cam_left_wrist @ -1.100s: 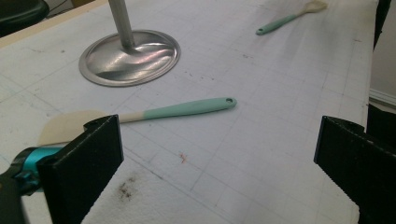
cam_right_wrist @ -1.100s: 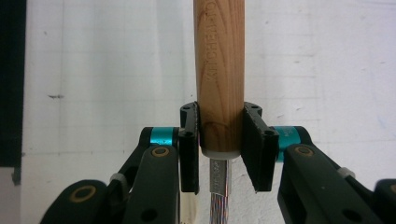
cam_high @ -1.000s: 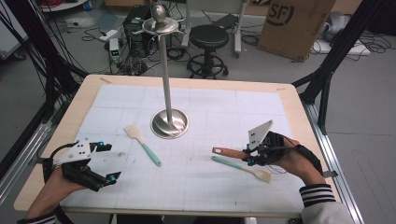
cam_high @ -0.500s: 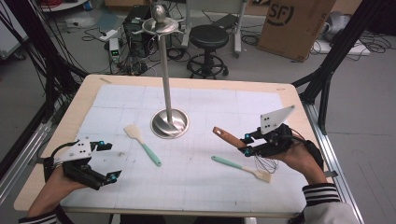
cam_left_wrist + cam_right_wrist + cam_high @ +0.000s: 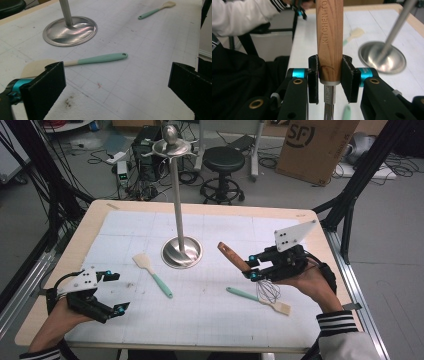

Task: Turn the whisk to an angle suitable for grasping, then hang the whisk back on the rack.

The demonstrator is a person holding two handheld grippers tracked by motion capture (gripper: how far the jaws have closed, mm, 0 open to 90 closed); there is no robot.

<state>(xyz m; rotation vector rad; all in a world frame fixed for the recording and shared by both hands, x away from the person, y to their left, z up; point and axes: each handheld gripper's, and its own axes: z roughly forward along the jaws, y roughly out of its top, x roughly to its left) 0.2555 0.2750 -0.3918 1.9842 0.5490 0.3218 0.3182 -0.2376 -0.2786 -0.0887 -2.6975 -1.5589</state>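
- The desk [image 5: 65, 265] in front of me carries a white gridded mat [image 5: 220, 235], and everything I am working with lies or stands on that mat.
- A tall metal stand [image 5: 176, 205] rises from a round shiny base [image 5: 182, 252] near the middle of the mat, with hooks around a knob at its top.
- My right gripper [image 5: 254, 266] is up off the desk at the right side, to the right of the stand's base, and its jaws are clamped on the whisk [image 5: 240, 261].
- The right gripper view shows the pads pressing both sides of the whisk's wooden handle [image 5: 329, 37] just above its metal collar; the handle runs on beyond the jaws and the wires [image 5: 329, 112] come back toward my hand.
- From the high view the handle slants up and left toward the stand, while the wire end [image 5: 268, 291] hangs below my hand, above the mat.
- My left gripper [image 5: 116, 292] is low at the near left corner of the desk, its jaws spread wide with nothing between them.
- One green-handled spatula [image 5: 152, 274] lies just ahead of my left gripper, left of the base.
- A second green-handled spatula [image 5: 257, 300] lies on the mat under my right hand, its pale blade toward the near right.
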